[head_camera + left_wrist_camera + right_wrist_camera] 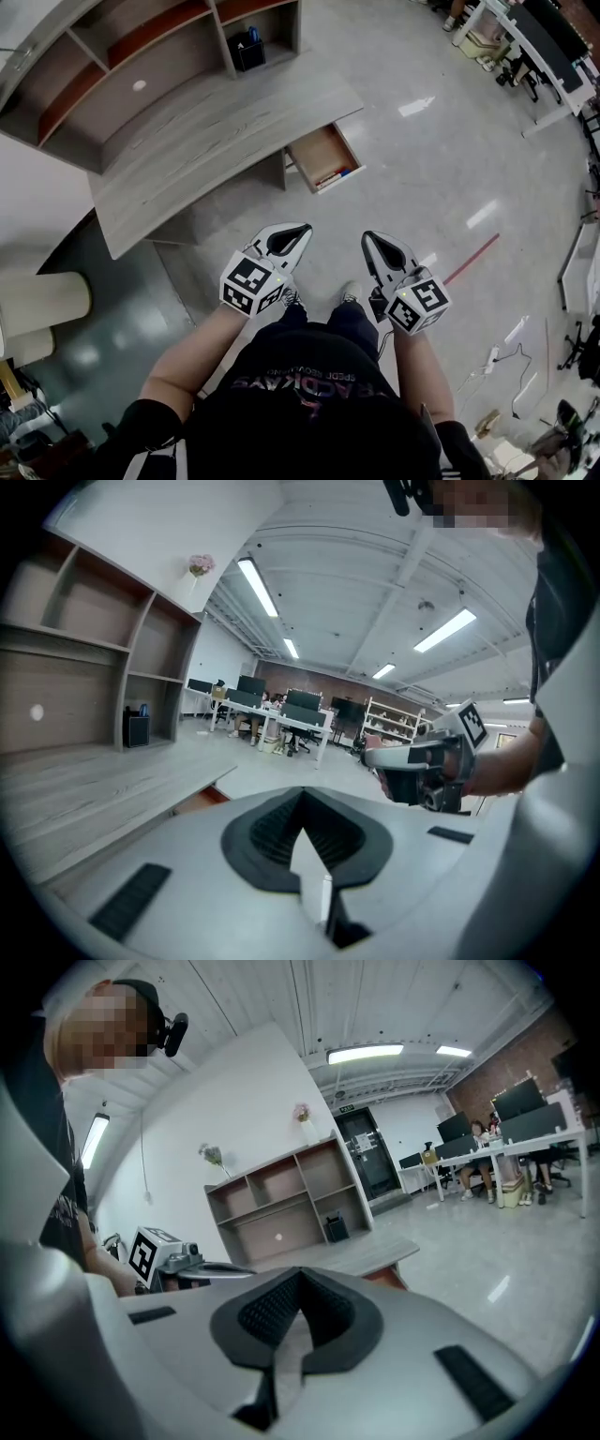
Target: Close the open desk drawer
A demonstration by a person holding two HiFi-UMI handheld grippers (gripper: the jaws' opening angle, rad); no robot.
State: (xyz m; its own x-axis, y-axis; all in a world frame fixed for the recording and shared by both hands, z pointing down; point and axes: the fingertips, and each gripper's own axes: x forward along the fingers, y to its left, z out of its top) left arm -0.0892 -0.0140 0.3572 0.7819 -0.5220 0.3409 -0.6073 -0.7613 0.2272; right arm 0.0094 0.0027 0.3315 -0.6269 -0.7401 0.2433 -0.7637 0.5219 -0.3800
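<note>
A glossy grey office floor (422, 169) spreads out below, with a pale wood desk (216, 131) at the far left and an open shelf unit (122, 56) behind it. The drawer (324, 157) stands pulled out from under the desk's right end. A few small things lie along its front edge, perhaps pens or slim books; they are too small to tell.

The left claw (302, 229) and the right claw (368, 236) are held side by side in front of the person. Both have their jaws pressed together with nothing between them, and both are well apart from the drawer.

The step in hand looks like the approach. A good close would set one shut claw against the middle of the drawer front and push straight along its runners, so it does not skew or jam.

Only bare floor lies between, though the desk's overhanging corner sits just left of the drawer. A black bin (246, 49) in the shelf and a red line (472, 260) on the floor to the right are out of the way.
</note>
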